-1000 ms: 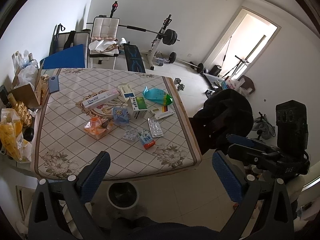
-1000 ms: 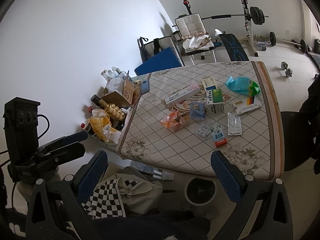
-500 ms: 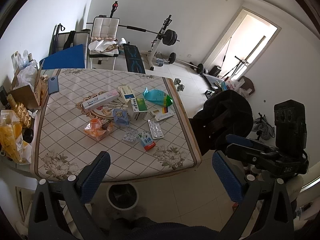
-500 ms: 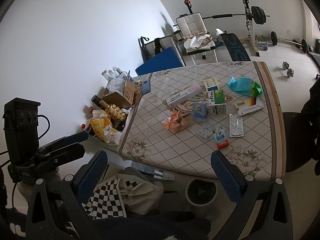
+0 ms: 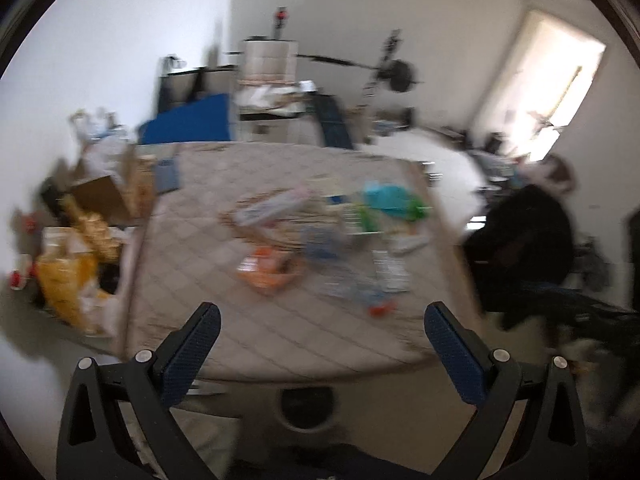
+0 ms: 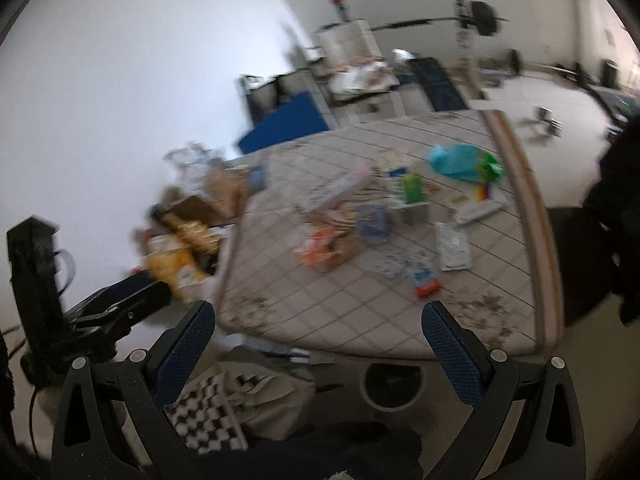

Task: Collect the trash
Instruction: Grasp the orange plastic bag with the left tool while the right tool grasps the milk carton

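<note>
Both views have gone blurred where a moment ago they were sharp, and the table (image 6: 520, 184) now sits larger and more central. My guess is the person has started swinging both tools toward it, so collecting is only beginning.

Nothing is held. The left gripper (image 5: 320, 340) stands wide open and empty short of the near table edge, and the right gripper (image 6: 318, 338) is just as wide.

The trash lies in a loose cluster mid-table. From left to right there is an orange wrapper (image 6: 324, 250), a long white tube box (image 6: 340, 190), a silver blister pack (image 6: 452, 246) and a teal plastic bag (image 6: 460, 160) at the far right.

A small round bin (image 6: 392, 384) waits on the floor below the near edge.
</note>
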Tool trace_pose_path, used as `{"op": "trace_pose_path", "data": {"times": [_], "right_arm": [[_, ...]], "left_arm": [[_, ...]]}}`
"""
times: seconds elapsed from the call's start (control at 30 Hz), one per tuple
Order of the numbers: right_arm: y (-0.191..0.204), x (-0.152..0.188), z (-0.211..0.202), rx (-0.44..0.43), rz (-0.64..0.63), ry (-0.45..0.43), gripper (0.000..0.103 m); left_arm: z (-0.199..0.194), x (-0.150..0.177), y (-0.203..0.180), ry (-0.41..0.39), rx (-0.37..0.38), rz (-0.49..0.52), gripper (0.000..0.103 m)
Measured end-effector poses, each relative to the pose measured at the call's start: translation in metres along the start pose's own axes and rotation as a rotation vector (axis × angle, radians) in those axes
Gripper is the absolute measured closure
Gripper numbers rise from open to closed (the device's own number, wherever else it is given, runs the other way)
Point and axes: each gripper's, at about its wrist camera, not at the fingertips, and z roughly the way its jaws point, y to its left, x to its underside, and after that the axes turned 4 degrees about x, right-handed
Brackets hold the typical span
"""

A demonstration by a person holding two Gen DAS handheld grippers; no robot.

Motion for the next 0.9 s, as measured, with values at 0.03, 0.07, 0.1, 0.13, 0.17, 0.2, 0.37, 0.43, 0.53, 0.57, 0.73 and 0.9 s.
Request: {"op": "trace_pose_path", "data": {"times": [0.03, 0.07, 0.1, 0.13, 0.17, 0.2, 0.37, 0.43, 0.53, 0.57, 0.73, 0.9], "right_arm": [[-0.005, -0.001, 0.015, 0.042, 0.018, 0.005, 0.0], [-0.009, -0.001, 0.03, 0.077, 0.031, 0.01, 0.0], [-0.015, -0.001, 0.048, 0.114, 0.046, 0.021, 0.0], [-0.023, -0.001, 0.07, 0.151, 0.064, 0.039, 0.0], [-0.032, -0.001, 0.09, 0.18, 0.077, 0.056, 0.0], [-0.041, -0.002, 0.113, 0.21, 0.087, 0.073, 0.0], [-0.082, -0.007, 0.232, 0.304, 0.123, 0.22, 0.0], [-0.091, -0.007, 0.27, 0.338, 0.111, 0.268, 0.0], [-0.106, -0.008, 0.321, 0.367, 0.096, 0.332, 0.0], [-0.11, -0.009, 0.334, 0.371, 0.092, 0.35, 0.0], [-0.118, -0.013, 0.376, 0.369, 0.055, 0.415, 0.0], [-0.12, -0.013, 0.396, 0.355, 0.04, 0.445, 0.003]], "left_arm": [[0.014, 0.001, 0.005, 0.014, -0.038, -0.001, 0.0], [0.031, 0.003, 0.012, 0.031, -0.07, -0.004, 0.0], [0.05, 0.005, 0.019, 0.053, -0.105, -0.008, 0.0], [0.069, 0.008, 0.026, 0.081, -0.136, -0.014, 0.0], [0.088, 0.01, 0.036, 0.109, -0.152, -0.024, 0.0], [0.106, 0.013, 0.046, 0.133, -0.171, -0.038, 0.0], [0.184, 0.023, 0.084, 0.235, -0.261, -0.104, 0.0], [0.21, 0.023, 0.098, 0.268, -0.258, -0.13, 0.0], [0.249, 0.021, 0.113, 0.316, -0.223, -0.201, 0.0], [0.261, 0.019, 0.117, 0.335, -0.216, -0.23, 0.0], [0.295, 0.005, 0.122, 0.332, -0.142, -0.336, 0.0], [0.334, -0.005, 0.122, 0.369, -0.106, -0.38, 0.015]]}}
